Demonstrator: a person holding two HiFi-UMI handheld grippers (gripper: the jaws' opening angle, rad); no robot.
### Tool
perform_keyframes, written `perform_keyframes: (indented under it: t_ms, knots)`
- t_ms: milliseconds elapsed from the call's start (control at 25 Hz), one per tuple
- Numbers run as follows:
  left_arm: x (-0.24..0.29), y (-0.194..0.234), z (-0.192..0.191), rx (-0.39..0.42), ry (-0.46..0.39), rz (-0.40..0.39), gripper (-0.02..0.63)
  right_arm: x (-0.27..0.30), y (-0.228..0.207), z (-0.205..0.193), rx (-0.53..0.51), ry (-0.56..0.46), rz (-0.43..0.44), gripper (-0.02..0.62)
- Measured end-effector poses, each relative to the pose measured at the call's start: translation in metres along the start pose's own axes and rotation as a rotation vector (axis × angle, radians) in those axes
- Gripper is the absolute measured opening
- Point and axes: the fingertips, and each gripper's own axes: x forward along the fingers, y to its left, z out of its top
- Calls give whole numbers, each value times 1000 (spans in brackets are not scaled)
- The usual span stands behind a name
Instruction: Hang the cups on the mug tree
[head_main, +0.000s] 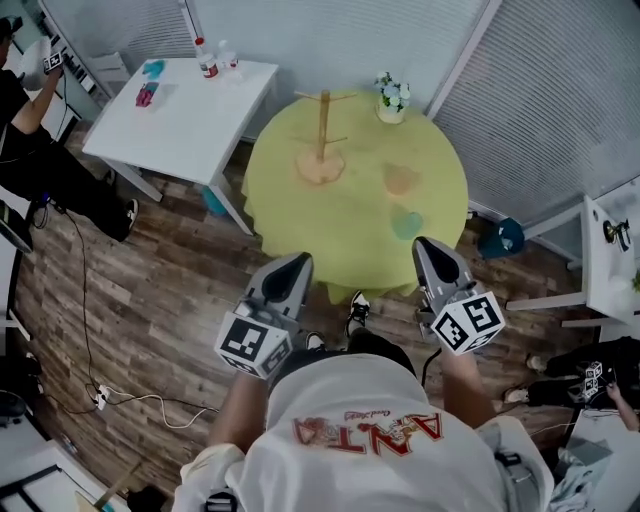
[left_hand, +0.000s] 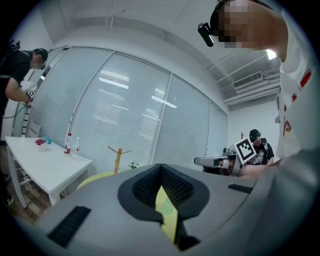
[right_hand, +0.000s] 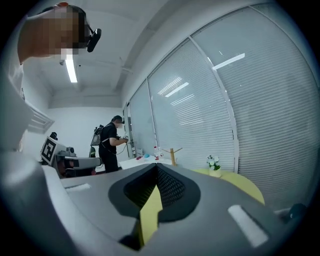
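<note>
A wooden mug tree (head_main: 321, 135) stands bare toward the far side of the round yellow-green table (head_main: 300, 215). Two cups sit on the cloth to its right: an orange one (head_main: 399, 180) and, nearer me, a teal one (head_main: 405, 222). My left gripper (head_main: 298, 262) and right gripper (head_main: 427, 247) hover side by side at the table's near edge, both shut and empty, well short of the cups. The left gripper view shows the mug tree (left_hand: 118, 157) far ahead beyond the shut left gripper (left_hand: 161, 167). In the right gripper view the mug tree (right_hand: 172, 155) is distant past the right gripper (right_hand: 156, 167).
A small flower pot (head_main: 391, 98) stands at the round table's far right. A white table (head_main: 180, 110) with bottles (head_main: 207, 62) is at the left, a person (head_main: 30, 140) beside it. Cables (head_main: 130, 400) lie on the wooden floor. Another white table (head_main: 610, 250) is at the right.
</note>
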Motion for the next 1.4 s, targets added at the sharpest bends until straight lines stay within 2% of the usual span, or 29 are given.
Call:
perform_keyframes:
  t_ms: [240,440,680,880,1040,1120,1240,1400]
  knots:
    - [56,11,7,14,18,5,8,27,-59,-1,27,-9,-11,2]
    - [121,12,17,63,54,-7,8,45,-122,1,49,-10,-19,2]
    - [177,15,1,27,100,35,9,60,-186,-16,95,38,-24,3]
    - [199,20,-9,5,125,44,8,71,-202,-36,101,106,0,6]
    - [208,24,-11,-2,135,19,8,77,-206,-51,87,164,-9,50]
    - [210,27,-12,-7,144,-7,8,83,-207,-62,60,212,-29,101]
    - [211,31,-17,-14,166,-57,8,92,-206,-88,18,317,-61,207]
    - [214,40,-24,-35,191,-91,8,96,-204,-143,5,491,-84,280]
